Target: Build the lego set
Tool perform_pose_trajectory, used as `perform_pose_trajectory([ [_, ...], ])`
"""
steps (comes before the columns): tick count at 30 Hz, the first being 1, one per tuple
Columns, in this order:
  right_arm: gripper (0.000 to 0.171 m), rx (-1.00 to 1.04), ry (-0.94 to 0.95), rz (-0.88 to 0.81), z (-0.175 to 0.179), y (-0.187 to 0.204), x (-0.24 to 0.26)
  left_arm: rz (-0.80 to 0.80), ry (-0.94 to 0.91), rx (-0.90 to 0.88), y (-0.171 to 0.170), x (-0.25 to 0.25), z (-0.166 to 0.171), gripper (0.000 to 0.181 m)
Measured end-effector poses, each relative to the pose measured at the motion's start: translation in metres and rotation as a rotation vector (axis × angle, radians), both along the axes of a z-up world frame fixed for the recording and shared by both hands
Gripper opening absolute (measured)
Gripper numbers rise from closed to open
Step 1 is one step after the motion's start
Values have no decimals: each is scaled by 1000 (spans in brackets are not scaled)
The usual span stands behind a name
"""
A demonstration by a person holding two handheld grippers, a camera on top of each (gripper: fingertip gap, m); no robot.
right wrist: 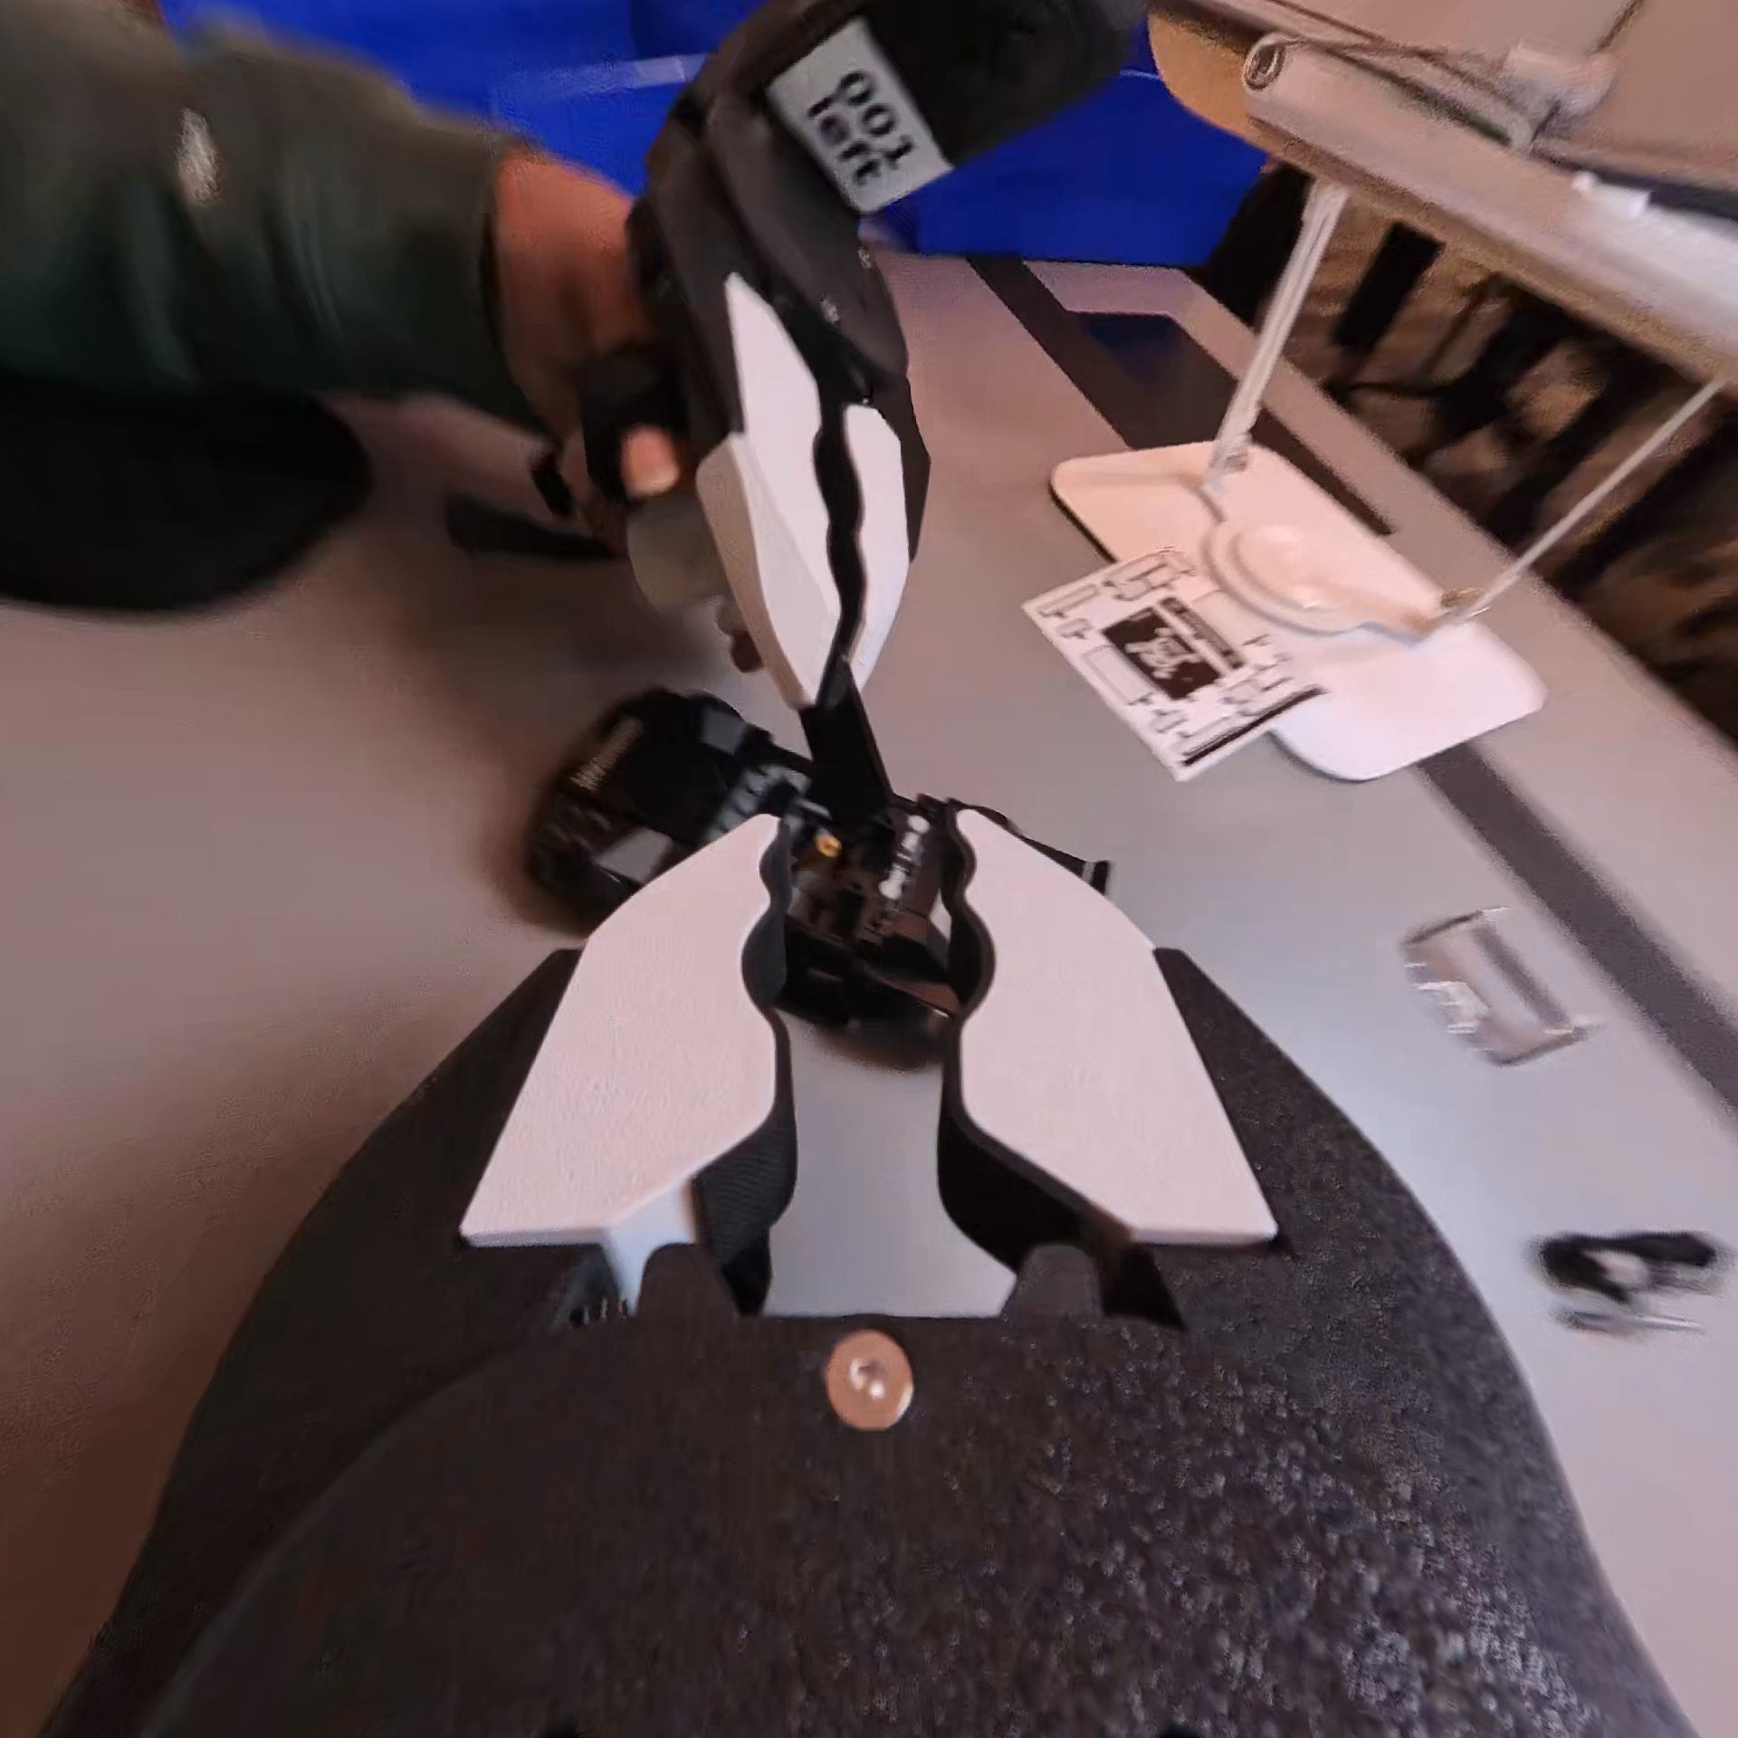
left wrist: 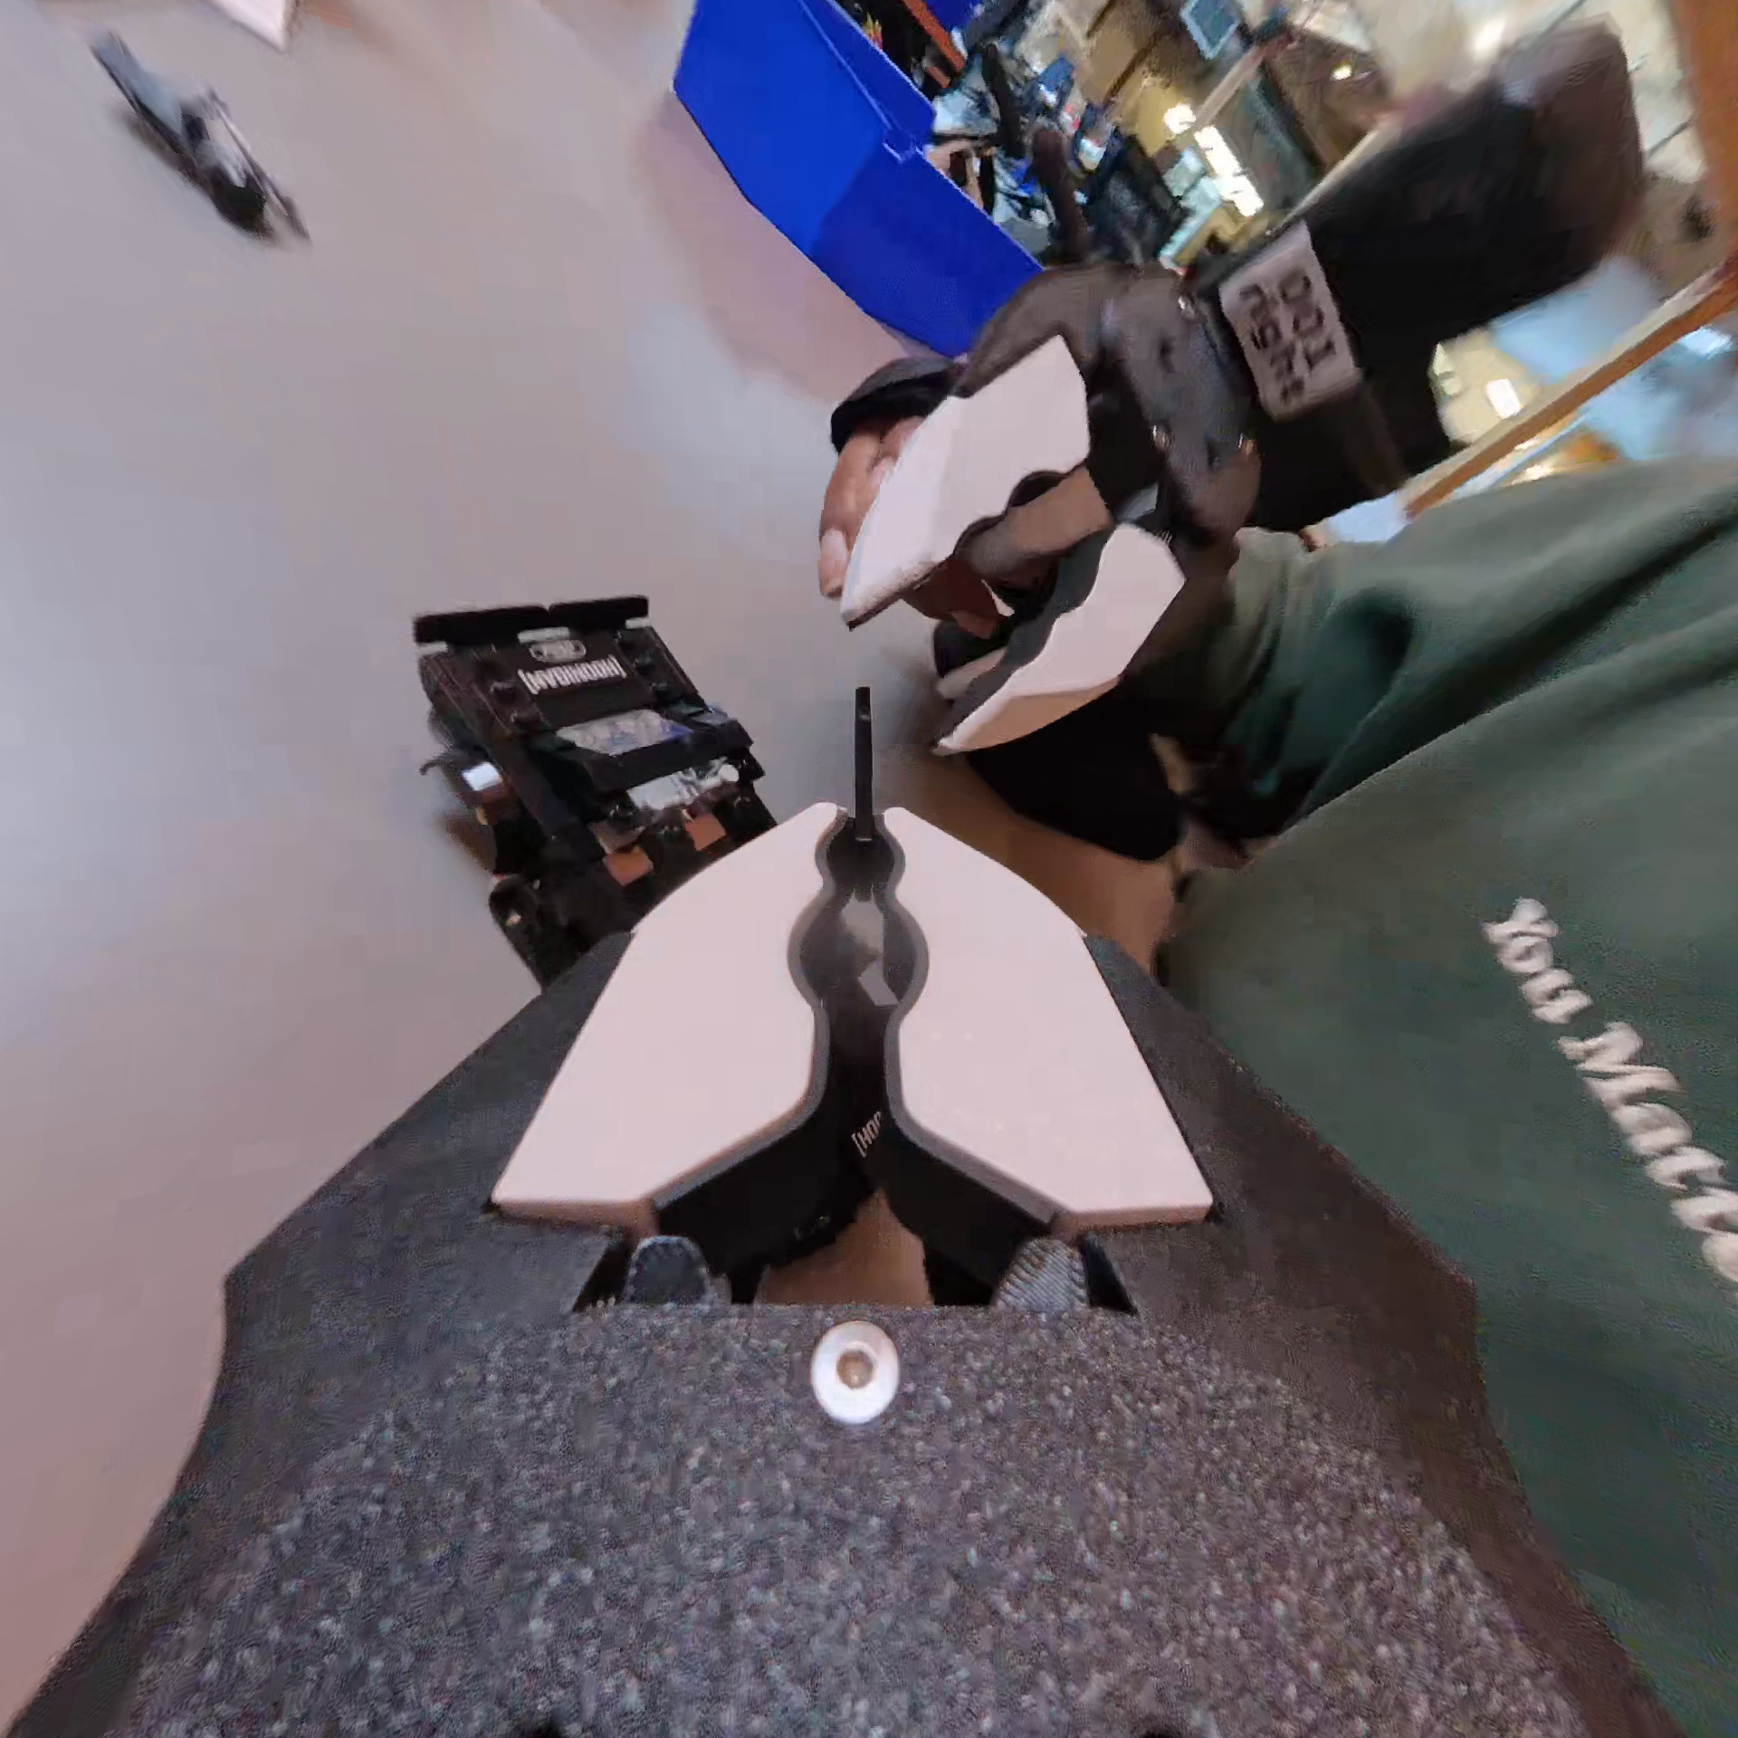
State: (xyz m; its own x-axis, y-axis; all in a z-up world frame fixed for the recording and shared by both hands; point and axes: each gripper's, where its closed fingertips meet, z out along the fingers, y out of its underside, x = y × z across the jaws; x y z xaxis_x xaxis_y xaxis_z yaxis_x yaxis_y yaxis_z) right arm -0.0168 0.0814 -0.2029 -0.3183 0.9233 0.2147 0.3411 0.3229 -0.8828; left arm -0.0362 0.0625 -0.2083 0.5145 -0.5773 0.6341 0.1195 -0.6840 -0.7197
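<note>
Left gripper (left wrist: 861, 823) clamped on thin, stiff black flat lego piece (right wrist: 846, 743), light, best pinched by edges; right gripper (right wrist: 870, 832) spread, empty above fragile black lego car (left wrist: 583, 752) on table (left wrist: 235, 658).

A pale grey table (left wrist: 282, 564) carries blue bins (left wrist: 828, 160) and a white lamp base (right wrist: 1317, 602).

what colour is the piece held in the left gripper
Black; the thin piece in the left gripper shows best in the right wrist view.
</note>
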Motion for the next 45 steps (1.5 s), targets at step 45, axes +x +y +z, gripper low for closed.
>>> perform_pose_trajectory([
  [45,16,-80,-430,-95,-39,0,11,57,361,-70,-10,0,-45,37],
])
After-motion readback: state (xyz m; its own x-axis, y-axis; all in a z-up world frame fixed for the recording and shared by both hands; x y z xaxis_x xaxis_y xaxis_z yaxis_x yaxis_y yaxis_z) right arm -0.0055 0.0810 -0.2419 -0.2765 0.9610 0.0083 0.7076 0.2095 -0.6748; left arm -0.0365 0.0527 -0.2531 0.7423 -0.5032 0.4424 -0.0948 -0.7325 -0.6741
